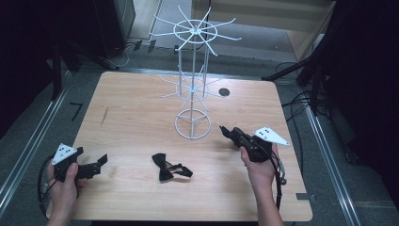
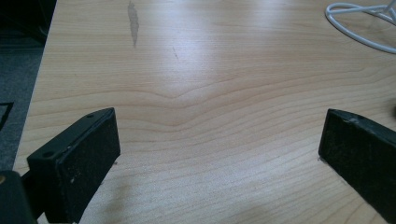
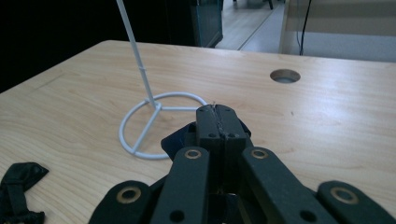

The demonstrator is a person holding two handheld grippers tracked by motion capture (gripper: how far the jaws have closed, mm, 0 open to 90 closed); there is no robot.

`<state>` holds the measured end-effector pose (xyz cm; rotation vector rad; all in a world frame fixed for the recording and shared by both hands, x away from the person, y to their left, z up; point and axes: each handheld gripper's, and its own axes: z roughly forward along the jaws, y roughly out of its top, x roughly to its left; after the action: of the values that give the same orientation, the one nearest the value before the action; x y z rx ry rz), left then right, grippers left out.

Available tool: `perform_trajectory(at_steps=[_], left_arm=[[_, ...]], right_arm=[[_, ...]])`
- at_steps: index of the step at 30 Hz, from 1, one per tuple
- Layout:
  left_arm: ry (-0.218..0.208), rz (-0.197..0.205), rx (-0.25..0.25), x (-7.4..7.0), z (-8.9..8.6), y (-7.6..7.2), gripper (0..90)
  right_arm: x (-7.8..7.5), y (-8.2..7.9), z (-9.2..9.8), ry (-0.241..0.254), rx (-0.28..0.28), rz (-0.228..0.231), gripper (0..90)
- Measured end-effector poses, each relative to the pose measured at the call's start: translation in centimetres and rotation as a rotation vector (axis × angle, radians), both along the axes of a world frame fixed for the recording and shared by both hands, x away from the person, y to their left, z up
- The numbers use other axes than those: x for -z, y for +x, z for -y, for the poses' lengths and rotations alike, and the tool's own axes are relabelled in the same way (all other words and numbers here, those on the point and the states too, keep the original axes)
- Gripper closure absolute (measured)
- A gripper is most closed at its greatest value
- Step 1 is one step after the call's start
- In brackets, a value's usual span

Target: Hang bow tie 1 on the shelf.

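Closest to the high camera, two forearms come in from the bottom edge, each hand holding a gripper over the light wooden table [image 1: 141,117]. Between them, near the front edge, lies a black bow tie [image 1: 164,166] with its strap curled to one side; it touches neither gripper. Off to its left, the left gripper [image 1: 102,160] hovers low, and its own view shows what the high view cannot: its jaws stand wide apart with only bare wood grain between them. That view also catches a grey scuff on the tabletop [image 2: 133,21] and, at the top right corner, a cut-off arc of the white wire display stand's base ring [image 2: 359,25]. At the table's right side, the right gripper [image 1: 223,129] points toward the stand's base; seen from its own camera, the right gripper's jaws are pressed flat together, with nothing visible between them. Its view shows the ring-shaped base [image 3: 140,123] just beyond the jaw tips and one thin upright rod running out of frame, while the high view shows the whole stand [image 1: 194,70] with two tiers of radiating hooks, all bare. A round cable hole [image 3: 285,75] sits behind the stand. At the right gripper view's lower left edge the bow tie is cut off, its shape hard to make out.
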<state>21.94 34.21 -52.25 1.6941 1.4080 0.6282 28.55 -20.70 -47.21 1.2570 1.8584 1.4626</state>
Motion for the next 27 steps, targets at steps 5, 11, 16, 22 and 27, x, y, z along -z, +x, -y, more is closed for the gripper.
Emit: perform_trajectory(at_steps=[5, 11, 16, 22, 27], left_arm=[[0.000, 0.000, 0.001, 0.0, 0.0, 0.0, 0.0], [-0.001, 0.000, 0.001, 0.0, 0.0, 0.0, 0.0], [-0.002, -0.001, 0.004, 0.0, 0.0, 0.0, 0.0], [-0.001, -0.005, 0.007, 0.0, 0.0, 0.0, 0.0], [-0.002, -0.006, 0.009, 0.0, 0.0, 0.0, 0.0]], right_arm=[[-1.0, 0.1, -0.3, 0.006, -0.003, 0.019, 90.0], [-2.2, 0.3, -0.9, 0.011, -0.010, 0.045, 90.0], [-3.2, 0.6, -1.3, 0.014, -0.011, 0.070, 90.0], [-4.2, 1.0, -1.7, 0.027, -0.008, 0.089, 90.0], [-4.8, 1.6, -1.9, 0.033, -0.002, 0.091, 90.0]])
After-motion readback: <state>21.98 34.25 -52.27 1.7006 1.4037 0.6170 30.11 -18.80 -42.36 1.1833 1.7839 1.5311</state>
